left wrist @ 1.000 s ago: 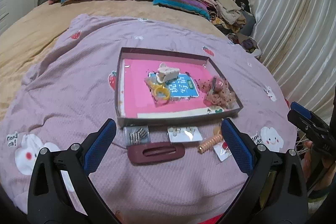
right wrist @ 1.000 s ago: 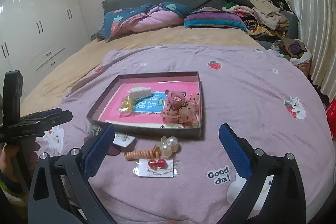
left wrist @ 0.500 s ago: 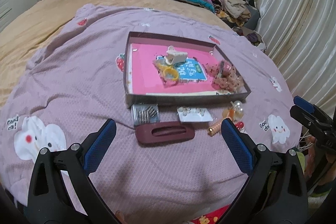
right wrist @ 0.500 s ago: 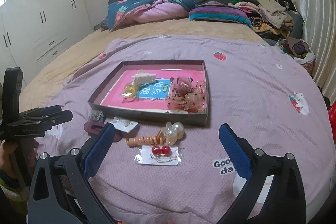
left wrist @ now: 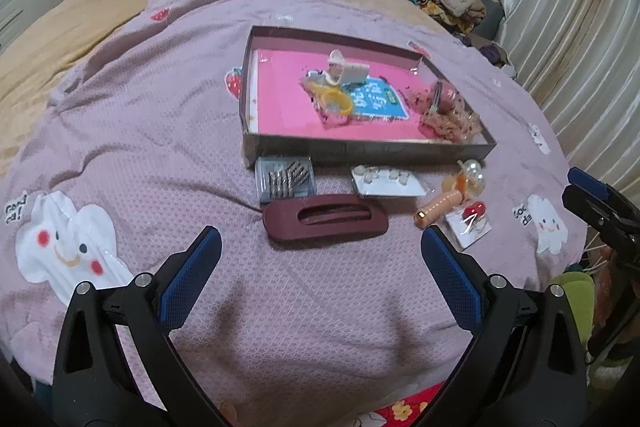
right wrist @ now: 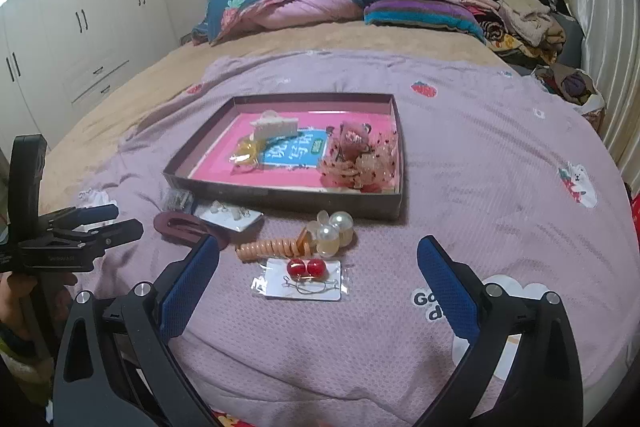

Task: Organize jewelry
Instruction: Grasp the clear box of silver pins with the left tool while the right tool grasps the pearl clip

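Since the frames a second ago, both my grippers have pulled back and risen a little, so the tray sits farther off and the loose pieces show fuller in view; nothing on the bed has shifted. My left gripper stands wide apart and empty, its blue pads hanging above the lilac quilted bedspread, touching nothing. Just ahead of it lies the dark maroon oval hair clip, then the small clear packet of metal hairpins and the white card of pale stud earrings. My right gripper is likewise spread wide and empty, over the white card with red cherry earrings; beyond that, the orange coiled hair tie touches a cluster of pearl-like beads. All six lie outside, near the front wall of the shallow dark cardboard tray with pink lining. Inside it already: a cream claw clip, a yellow ring-shaped piece, and a pink spotted gauze scrunchie. Judgement: roughly a third sorted, six pieces left; no pick begun. The maroon clip seems the nearest candidate for the left.
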